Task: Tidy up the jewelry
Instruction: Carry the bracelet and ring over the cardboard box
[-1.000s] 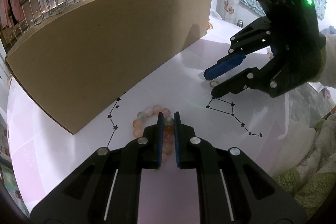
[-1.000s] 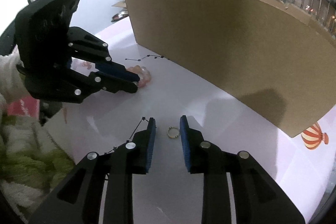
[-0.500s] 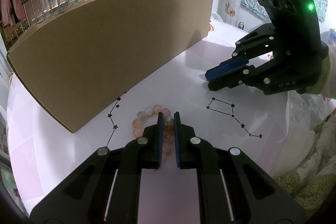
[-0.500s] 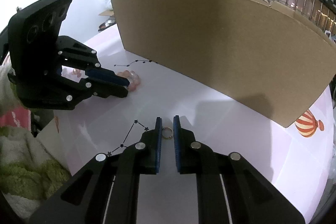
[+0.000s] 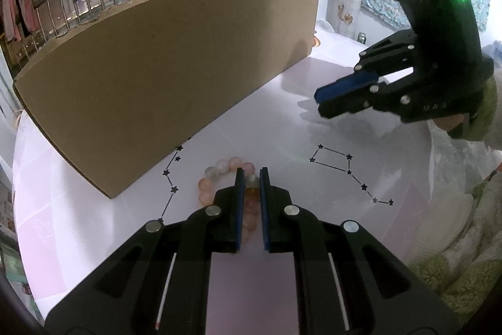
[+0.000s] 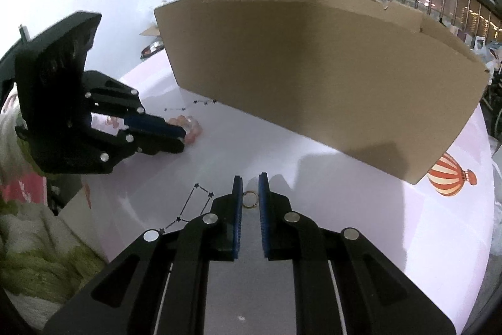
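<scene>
A bracelet of pink and orange beads (image 5: 219, 173) lies on the white table. My left gripper (image 5: 250, 178) is shut on its near side, low at the table. The bracelet also shows in the right wrist view (image 6: 191, 131), beside the left gripper (image 6: 180, 138). A small gold ring (image 6: 249, 198) sits between the blue pads of my right gripper (image 6: 250, 187), which is shut on it and lifted off the table. In the left wrist view the right gripper (image 5: 320, 102) hovers at the right, and the ring is hidden there.
A tall brown cardboard box (image 5: 163, 65) stands along the far side of the table (image 5: 282, 127), also in the right wrist view (image 6: 313, 68). Constellation prints (image 5: 348, 175) and a balloon print (image 6: 448, 178) mark the table. A green fleece blanket (image 5: 455, 256) lies at the near edge.
My right gripper closed on the gold ring and lifted it up and away from the table. My left gripper stayed shut on the bracelet.
</scene>
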{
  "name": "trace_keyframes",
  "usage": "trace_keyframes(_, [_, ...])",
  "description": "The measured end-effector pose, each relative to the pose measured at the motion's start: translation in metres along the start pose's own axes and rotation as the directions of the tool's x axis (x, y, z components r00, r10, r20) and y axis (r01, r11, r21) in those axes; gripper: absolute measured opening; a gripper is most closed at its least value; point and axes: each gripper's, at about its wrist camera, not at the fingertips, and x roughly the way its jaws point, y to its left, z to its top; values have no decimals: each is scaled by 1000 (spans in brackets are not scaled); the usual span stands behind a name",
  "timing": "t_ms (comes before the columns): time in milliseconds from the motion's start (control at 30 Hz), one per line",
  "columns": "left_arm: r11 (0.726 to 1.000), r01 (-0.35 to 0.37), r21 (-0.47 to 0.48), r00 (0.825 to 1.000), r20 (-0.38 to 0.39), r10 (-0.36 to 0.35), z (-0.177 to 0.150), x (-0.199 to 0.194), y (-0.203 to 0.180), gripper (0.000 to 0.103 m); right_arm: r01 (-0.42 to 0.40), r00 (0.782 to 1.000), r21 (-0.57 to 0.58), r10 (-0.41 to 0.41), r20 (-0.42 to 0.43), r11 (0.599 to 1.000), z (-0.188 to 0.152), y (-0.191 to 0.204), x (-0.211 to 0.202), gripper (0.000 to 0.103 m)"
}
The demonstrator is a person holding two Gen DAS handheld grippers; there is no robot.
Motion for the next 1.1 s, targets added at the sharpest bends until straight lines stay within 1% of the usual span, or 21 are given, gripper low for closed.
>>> trace_keyframes(200, [999, -28, -35, 998, 50, 29, 4, -21, 6, 8, 18, 998, 17, -19, 66, 1000, 13, -1, -19, 10])
trace_keyframes(333, [995, -70, -64, 990, 121, 78, 11, -47, 14, 8, 26, 993, 24, -29, 118, 999, 24, 0, -35, 10])
trace_keyframes(433, [993, -74, -94, 982, 169, 89, 18, -66, 22, 8, 34, 987, 27, -38, 156, 999, 35, 0, -50, 10])
trace_keyframes(533, [992, -62, -112, 973, 215, 85, 25, -83, 26, 8, 38, 979, 31, -43, 198, 999, 47, -2, -67, 10])
trace_keyframes(700, [993, -40, -107, 957, 281, 69, 43, -111, 26, 8, 51, 961, 43, -61, 268, 998, 69, -11, -94, 10])
trace_keyframes(900, [997, 21, -74, 928, 374, 9, 78, -141, 22, 8, 48, 947, 70, -68, 314, 996, 99, -36, -109, 10])
trace_keyframes(967, [998, 21, -56, 919, 395, 3, 94, -145, 23, 8, 39, 946, 75, -61, 317, 996, 106, -45, -110, 10])
trace_keyframes(1033, [998, 20, -54, 917, 398, 3, 105, -142, 26, 8, 24, 949, 84, -49, 310, 996, 118, -57, -106, 10])
trace_keyframes(1100, [998, 20, -59, 923, 386, 4, 118, -135, 32, 8, 19, 954, 91, -45, 296, 996, 125, -67, -99, 10])
